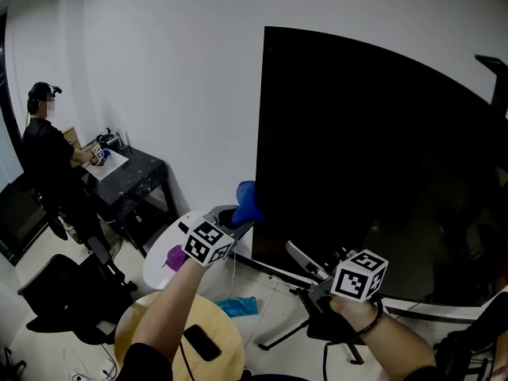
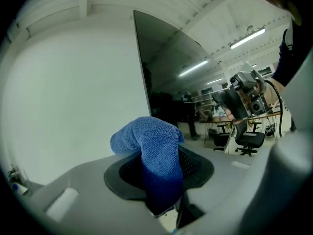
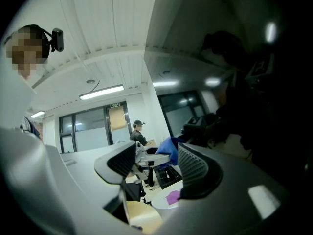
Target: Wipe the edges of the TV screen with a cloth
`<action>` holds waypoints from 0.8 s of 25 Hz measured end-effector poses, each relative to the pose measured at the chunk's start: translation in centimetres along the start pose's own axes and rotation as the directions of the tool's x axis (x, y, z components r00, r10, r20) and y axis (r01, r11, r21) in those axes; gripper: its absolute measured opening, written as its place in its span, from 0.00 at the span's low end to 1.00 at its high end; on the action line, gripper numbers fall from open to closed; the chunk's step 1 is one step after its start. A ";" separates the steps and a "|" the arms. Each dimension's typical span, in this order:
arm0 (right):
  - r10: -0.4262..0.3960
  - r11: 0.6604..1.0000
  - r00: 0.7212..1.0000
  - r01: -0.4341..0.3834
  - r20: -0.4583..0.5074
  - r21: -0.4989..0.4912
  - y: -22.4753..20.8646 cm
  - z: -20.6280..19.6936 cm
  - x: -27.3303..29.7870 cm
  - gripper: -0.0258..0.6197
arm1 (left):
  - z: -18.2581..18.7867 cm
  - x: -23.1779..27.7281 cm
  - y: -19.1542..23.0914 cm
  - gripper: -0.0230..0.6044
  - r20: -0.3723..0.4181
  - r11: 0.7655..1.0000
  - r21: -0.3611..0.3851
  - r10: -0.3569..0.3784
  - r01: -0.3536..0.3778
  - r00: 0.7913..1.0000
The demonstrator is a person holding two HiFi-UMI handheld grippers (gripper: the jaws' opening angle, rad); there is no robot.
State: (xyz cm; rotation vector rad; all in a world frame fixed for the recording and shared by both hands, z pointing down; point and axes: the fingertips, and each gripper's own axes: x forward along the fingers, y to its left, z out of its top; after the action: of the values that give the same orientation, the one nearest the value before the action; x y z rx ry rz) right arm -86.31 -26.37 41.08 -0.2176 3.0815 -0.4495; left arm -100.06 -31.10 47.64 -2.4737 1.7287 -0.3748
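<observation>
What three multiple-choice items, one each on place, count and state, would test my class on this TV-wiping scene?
1. Where is the blue terry cloth relative to the large black flat TV screen?
A near its left edge; B above its top edge; C by its right edge.
2. How many grippers clamp the cloth?
A none; B one; C both.
3. How do the jaws of the right gripper stand?
A apart, nothing between them; B shut on the cloth; C shut on a cable.

Answers:
1 A, the head view shows it just left of the screen's edge.
2 B, only the left gripper is shut on it.
3 A, the right gripper view shows an empty gap between the jaws.
</observation>
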 end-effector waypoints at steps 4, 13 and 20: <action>-0.018 0.993 1.000 0.018 -0.005 -0.121 0.8 3.2 -1.9 0.47 | 4.2 -1.2 0.1 0.25 0.039 0.998 0.052 0.027 -0.029 0.999; 0.001 0.944 0.999 0.012 0.040 -0.331 3.3 13.2 -2.4 0.45 | 15.2 -3.5 2.3 0.25 0.129 0.991 0.116 0.057 -0.072 0.990; 0.022 0.915 0.997 0.008 0.070 -0.404 5.6 18.6 -2.2 0.44 | 23.4 -5.0 3.9 0.25 0.137 0.964 0.238 0.092 -0.123 0.986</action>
State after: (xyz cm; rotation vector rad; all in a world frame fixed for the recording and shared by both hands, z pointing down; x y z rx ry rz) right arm -84.15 -26.00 21.61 -0.2221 3.0635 0.2013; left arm -99.21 -29.18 23.45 -2.1727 1.6481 -0.3879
